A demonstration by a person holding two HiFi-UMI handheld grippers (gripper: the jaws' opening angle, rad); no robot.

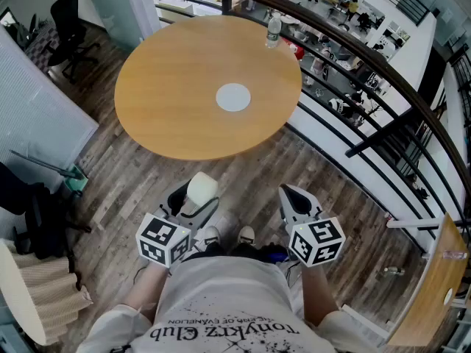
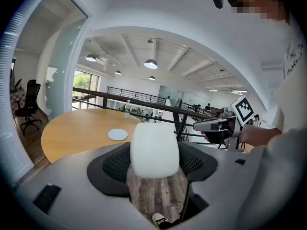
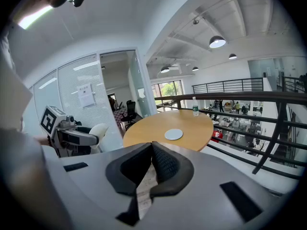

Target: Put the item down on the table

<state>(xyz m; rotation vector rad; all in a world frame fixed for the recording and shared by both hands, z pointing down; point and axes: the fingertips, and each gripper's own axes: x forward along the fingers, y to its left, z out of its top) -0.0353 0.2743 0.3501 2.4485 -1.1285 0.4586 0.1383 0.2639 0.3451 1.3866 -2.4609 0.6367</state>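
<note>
The left gripper (image 1: 194,202) is held low in front of the person, above the wood floor (image 1: 243,175) and well short of the desk's near edge. Its fingers (image 2: 115,165) are pinching a white item (image 2: 154,150) with rounded corners. The grip is on the item's two sides, and its top stands clear above them.

The item looks smooth and matte, with no dent showing where it is gripped. It is probably light, and it may be slightly slippery. Whether it is firm or spongy cannot be told from here. The present side grip near its middle seems sound for lowering it flat.

The round wooden desk (image 1: 169,87) lies ahead. A white disc (image 1: 233,97) sits at its centre and a bottle (image 1: 273,31) stands at the far right edge, beside the railing (image 1: 383,72). The near edge has plenty of bare surface for setting the item down.

The right gripper (image 1: 298,201) is held level with the left, to its right. Its fingers (image 3: 165,164) are pressed together with nothing between them.
</note>
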